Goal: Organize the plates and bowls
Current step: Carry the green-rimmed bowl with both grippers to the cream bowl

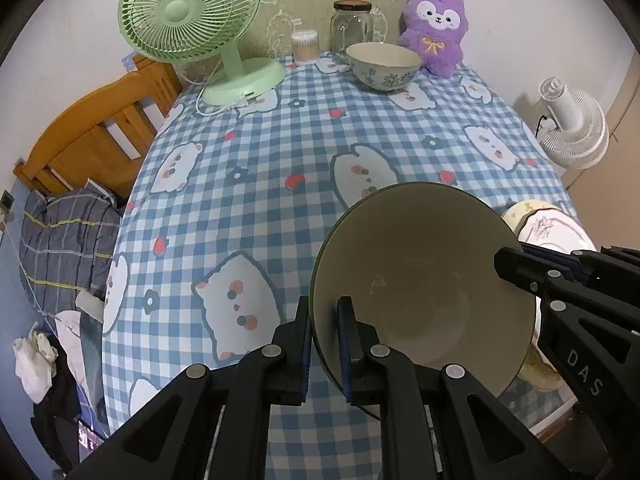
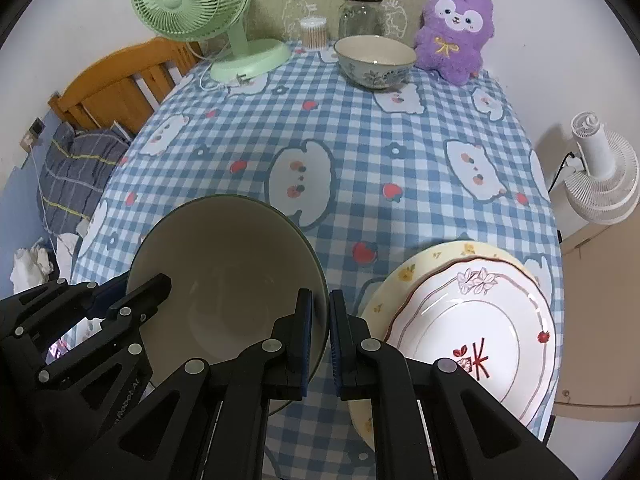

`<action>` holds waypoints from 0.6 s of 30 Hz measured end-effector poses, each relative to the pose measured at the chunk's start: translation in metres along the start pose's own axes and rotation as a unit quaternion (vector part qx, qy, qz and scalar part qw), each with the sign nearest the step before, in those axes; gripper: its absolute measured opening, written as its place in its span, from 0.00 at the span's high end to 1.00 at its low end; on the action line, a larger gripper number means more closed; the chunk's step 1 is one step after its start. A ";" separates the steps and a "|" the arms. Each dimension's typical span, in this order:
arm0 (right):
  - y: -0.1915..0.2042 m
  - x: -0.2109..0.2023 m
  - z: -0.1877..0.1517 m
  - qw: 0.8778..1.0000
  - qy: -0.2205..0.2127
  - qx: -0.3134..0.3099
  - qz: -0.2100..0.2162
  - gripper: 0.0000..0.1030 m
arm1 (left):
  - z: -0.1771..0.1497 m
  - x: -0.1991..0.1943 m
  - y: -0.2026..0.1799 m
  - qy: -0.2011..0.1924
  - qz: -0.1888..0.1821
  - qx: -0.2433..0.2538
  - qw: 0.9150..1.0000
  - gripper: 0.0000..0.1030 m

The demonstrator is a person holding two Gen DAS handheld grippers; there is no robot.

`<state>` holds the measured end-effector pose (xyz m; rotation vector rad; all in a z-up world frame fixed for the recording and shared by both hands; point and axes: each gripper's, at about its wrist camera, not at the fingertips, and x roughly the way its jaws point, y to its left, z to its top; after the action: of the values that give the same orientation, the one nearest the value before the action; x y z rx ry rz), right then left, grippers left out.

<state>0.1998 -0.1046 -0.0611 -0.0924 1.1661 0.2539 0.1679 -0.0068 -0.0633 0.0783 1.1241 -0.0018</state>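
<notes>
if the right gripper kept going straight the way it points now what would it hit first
Probably the checked tablecloth. The right gripper, jaws clamped on the rim of the big bowl, points steeply down at bare cloth between that bowl and the stacked plates. The bowl's underside might land first; depth is unclear.

The bench cloth (image 1: 280, 152) is a blue-and-white check printed with white cats, small dark flowers and red strawberries. The held bowl (image 1: 420, 280) is cream inside with a dark green rim. The far bowl (image 2: 374, 62) is pale with blue floral sprigs outside. The upper plate (image 2: 472, 328) is white with a brownish scalloped line, pale blossoms and red marks; the plate under it (image 2: 404, 276) is pale yellow with tiny yellow flowers. Both tools, left (image 1: 324, 344) and right (image 2: 320, 344), are black with blue pads. The desk fan (image 1: 192, 12) is mint green, the plush toy (image 1: 436, 28) purple with a yellow bow.
</notes>
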 end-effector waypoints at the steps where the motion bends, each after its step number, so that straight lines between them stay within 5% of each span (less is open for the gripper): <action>1: 0.000 0.002 -0.001 1.000 0.001 0.000 0.000 0.89 | -0.001 0.002 0.001 0.001 0.001 -0.001 1.000 0.91; 18: 0.005 0.019 -0.004 1.000 0.015 -0.004 -0.020 0.89 | -0.009 0.020 0.000 0.017 0.001 0.005 1.000 0.90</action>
<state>0.2022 -0.0981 -0.0794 -0.1268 1.1916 0.2224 0.1686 -0.0058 -0.0852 0.0880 1.1583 -0.0040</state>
